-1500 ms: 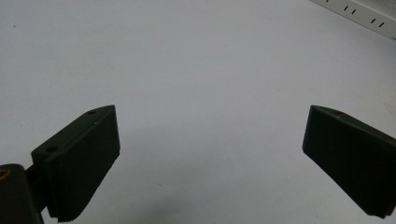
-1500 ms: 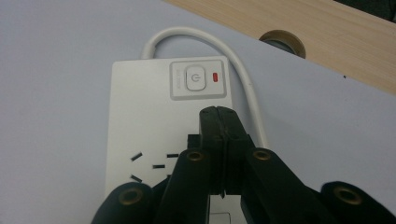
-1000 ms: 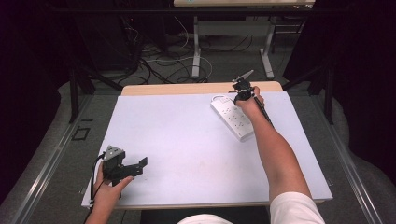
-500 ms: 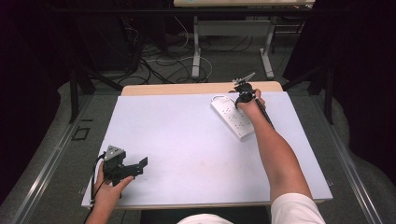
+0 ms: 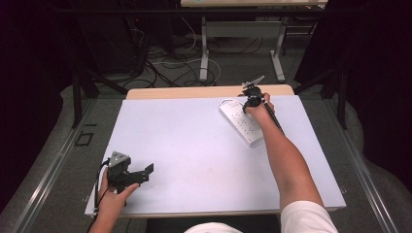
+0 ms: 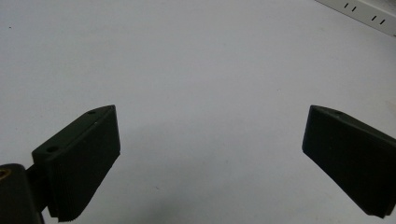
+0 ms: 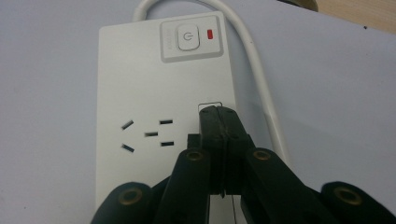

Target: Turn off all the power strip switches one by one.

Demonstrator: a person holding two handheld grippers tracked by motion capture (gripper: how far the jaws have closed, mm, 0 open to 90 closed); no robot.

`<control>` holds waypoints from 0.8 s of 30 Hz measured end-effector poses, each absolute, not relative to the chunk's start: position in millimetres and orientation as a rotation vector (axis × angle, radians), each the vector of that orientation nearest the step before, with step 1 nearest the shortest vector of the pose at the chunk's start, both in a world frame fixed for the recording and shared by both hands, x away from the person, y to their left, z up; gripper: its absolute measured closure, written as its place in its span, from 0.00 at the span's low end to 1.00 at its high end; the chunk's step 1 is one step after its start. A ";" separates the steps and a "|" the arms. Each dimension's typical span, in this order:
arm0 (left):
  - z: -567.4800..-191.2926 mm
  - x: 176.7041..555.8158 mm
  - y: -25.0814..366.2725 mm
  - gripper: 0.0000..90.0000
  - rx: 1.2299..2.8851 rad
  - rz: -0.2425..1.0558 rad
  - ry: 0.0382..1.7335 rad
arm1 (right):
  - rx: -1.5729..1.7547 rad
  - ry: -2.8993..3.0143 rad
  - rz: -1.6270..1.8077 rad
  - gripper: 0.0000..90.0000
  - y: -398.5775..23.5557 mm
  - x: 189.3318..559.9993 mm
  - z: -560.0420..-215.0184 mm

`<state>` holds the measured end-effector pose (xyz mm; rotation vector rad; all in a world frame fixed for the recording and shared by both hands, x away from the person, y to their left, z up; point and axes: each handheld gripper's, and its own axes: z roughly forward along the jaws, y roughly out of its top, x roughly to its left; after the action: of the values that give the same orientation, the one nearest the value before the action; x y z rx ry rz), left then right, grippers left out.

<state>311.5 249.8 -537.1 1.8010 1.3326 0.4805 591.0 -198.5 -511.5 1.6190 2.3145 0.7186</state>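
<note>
A white power strip (image 5: 241, 124) lies slanted at the table's far right; its edge also shows at the top right of the left gripper view (image 6: 369, 11). My right gripper (image 5: 248, 101) is shut, and I see nothing between the jaws. In the right gripper view its closed tip (image 7: 219, 122) rests over the strip (image 7: 154, 93), just below the power button (image 7: 187, 37) and red indicator (image 7: 210, 33), beside a set of socket holes (image 7: 149, 135). My left gripper (image 5: 145, 173) sits near the table's front left corner, open, its jaws wide apart over bare table (image 6: 211, 112).
The strip's white cord (image 7: 261, 93) curves round its switch end. The white table top (image 5: 194, 145) has a wooden strip (image 5: 194, 91) along its far edge. Beyond it are cables on the floor (image 5: 165, 68) and table legs.
</note>
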 end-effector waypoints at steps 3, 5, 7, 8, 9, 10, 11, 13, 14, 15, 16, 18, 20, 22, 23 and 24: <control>-536.6 311.1 250.0 0.05 1.803 0.483 1.331 | 1.623 2.335 0.699 1.00 -199.0 591.1 -513.1; -536.6 311.1 250.1 0.05 1.803 0.483 1.331 | 1.619 2.344 0.685 1.00 -199.7 590.9 -512.1; -536.6 311.1 250.0 0.05 1.804 0.483 1.331 | 1.639 2.339 0.707 1.00 -201.9 591.2 -512.5; -536.6 311.1 249.9 0.05 1.804 0.483 1.331 | 1.639 2.339 0.707 1.00 -201.9 591.2 -512.5; -536.5 311.0 249.8 0.05 1.803 0.483 1.331 | 1.644 2.342 0.693 1.00 -201.9 591.1 -511.9; -536.5 311.0 249.7 0.05 1.804 0.483 1.331 | 1.638 2.344 0.689 1.00 -201.7 590.9 -511.8; -536.7 311.1 249.5 0.05 1.801 0.485 1.331 | 1.617 2.343 0.708 1.00 -202.0 590.9 -512.9; -537.0 311.4 249.1 0.05 1.799 0.485 1.331 | 1.640 2.341 0.674 1.00 -200.9 590.6 -511.5; -536.8 311.3 248.9 0.05 1.805 0.484 1.330 | 1.638 2.339 0.683 1.00 -201.0 590.5 -511.7; -536.8 311.3 248.9 0.05 1.805 0.484 1.330 | 1.638 2.339 0.683 1.00 -201.0 590.5 -511.7; -536.7 311.3 249.0 0.05 1.809 0.484 1.327 | 1.620 2.332 0.722 1.00 -202.3 590.2 -513.4; -536.8 311.3 248.9 0.05 1.809 0.484 1.327 | 1.638 2.328 0.716 1.00 -202.3 589.9 -513.1; -536.7 311.3 248.9 0.05 1.809 0.484 1.326 | 1.627 2.322 0.738 1.00 -202.7 589.8 -514.2; -536.8 311.3 248.8 0.05 1.809 0.484 1.326 | 1.612 2.334 0.726 1.00 -202.3 589.2 -513.5; -536.9 311.4 248.6 0.05 1.809 0.482 1.326 | 1.613 2.329 0.723 1.00 -201.9 589.0 -513.5; -536.8 311.5 248.5 0.05 1.812 0.479 1.327 | 1.613 2.328 0.723 1.00 -202.0 589.0 -513.4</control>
<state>311.5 248.5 -536.8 1.8120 1.3273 0.4791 589.0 -202.0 -513.4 1.6130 2.3283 0.7227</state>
